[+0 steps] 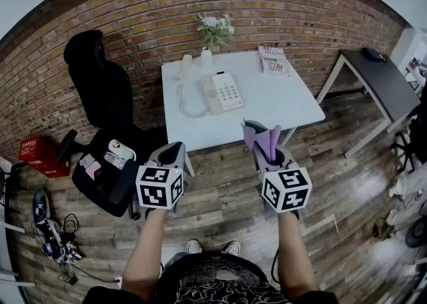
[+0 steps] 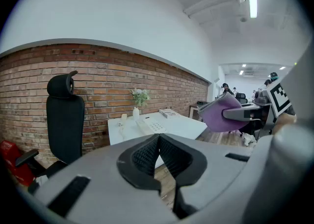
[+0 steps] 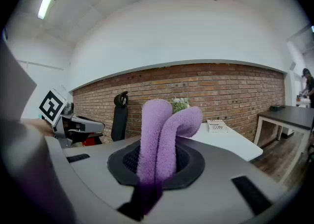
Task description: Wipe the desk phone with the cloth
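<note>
- Across the top of the head view, a brick wall [image 1: 133,16]; against it at upper centre, a white table [image 1: 280,106].
- Left of the table, a black office chair [image 1: 100,83] with small items on its seat; further left, a red crate [image 1: 41,155]; at lower left, tangled cables [image 1: 57,243] on the wooden floor.
- At upper right, a dark desk [image 1: 383,79], well apart from the table.
- On the table by the wall, a vase of flowers [image 1: 212,36] and, to its right, a printed booklet [image 1: 273,61].
- On the table's left half, the desk phone [image 1: 223,92], flat, keypad up, long axis roughly up-down in the frame, toward the wall.
- Off the base at its upper left, the handset [image 1: 185,67], near the vase, lengthwise toward the wall too; coiled cord [image 1: 189,108] looping between them.
- Open floor between the grippers and the table.
- Lower right of centre, the right gripper [image 1: 270,155], clamped on a folded purple cloth [image 3: 157,134], two lobes standing above the jaws, near the table's front edge.
- Lower left of centre, the left gripper [image 1: 172,153], jaws pressed together.
</note>
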### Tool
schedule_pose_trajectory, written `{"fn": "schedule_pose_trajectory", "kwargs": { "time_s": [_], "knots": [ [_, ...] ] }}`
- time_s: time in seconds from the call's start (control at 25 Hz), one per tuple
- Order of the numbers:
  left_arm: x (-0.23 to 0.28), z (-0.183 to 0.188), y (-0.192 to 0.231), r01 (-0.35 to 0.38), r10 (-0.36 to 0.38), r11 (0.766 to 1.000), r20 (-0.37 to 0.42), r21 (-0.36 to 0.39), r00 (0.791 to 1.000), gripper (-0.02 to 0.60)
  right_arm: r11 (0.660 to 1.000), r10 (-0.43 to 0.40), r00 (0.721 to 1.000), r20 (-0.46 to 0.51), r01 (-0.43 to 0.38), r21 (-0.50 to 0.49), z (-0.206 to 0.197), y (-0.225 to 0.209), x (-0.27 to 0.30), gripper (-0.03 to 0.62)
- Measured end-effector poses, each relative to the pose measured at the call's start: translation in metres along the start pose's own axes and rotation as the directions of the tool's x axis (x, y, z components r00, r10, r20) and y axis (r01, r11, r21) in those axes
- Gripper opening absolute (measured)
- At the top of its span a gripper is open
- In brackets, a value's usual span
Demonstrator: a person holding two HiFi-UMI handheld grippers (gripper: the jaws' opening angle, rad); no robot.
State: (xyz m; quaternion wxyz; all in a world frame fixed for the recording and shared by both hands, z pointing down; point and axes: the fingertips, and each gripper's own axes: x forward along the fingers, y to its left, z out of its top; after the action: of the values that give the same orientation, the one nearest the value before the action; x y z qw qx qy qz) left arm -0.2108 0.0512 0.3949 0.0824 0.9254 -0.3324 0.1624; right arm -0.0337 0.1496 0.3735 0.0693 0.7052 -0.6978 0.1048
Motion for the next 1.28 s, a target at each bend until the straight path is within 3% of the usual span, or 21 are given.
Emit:
{"fn": "schedule_pose_trajectory", "kwargs": {
  "time_s": [0.72,1.28],
  "knots": [
    [0.042,0.012,-0.06,-0.048,0.049,0.998,0.021,-0.027,0.999,0.008,0.997,0.076,0.997,-0.004,-0.076,0.005,-0.01,-0.068,-0.002,0.048],
    [0.122,0.02,-0.026,-0.034,0.034,0.999,-0.017,-0.039,0.999,0.008,0.997,0.079,0.996,-0.033,-0.079,0.021,-0.01,-0.108,0.073,0.048]
  ]
}}
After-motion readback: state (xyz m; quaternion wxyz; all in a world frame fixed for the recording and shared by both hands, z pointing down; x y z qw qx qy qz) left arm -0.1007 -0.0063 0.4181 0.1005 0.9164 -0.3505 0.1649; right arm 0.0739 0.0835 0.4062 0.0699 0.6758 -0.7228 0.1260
